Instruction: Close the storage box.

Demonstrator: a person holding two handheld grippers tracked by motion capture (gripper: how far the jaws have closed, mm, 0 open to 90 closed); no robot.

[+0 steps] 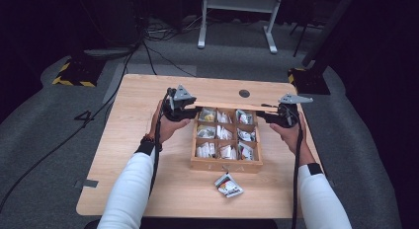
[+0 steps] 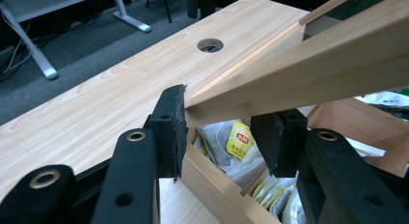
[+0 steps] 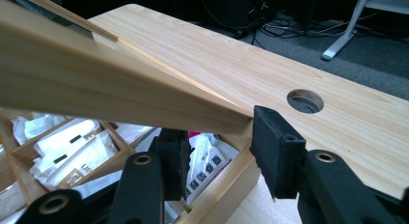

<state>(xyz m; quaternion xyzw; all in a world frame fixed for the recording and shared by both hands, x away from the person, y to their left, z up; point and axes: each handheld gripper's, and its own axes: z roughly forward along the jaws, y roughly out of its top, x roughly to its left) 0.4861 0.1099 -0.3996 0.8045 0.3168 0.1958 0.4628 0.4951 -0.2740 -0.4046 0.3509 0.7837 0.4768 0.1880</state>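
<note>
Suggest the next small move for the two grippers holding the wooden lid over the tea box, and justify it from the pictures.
Probably swing the lid a little further down toward the box. The left gripper and right gripper each clamp a front corner, the lid sits tilted over the far edge, and the sachets lie below the rim.

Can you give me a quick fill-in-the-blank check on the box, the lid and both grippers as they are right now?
1. The wooden box is divided into ____ compartments holding tea bags.
2. The left gripper and the right gripper each hold one end of the wooden ____, which is raised over the back of the box.
3. One loose tea bag lies on the table just in ____ of the box, on the person's side.

Missing words: nine; lid; front
</note>
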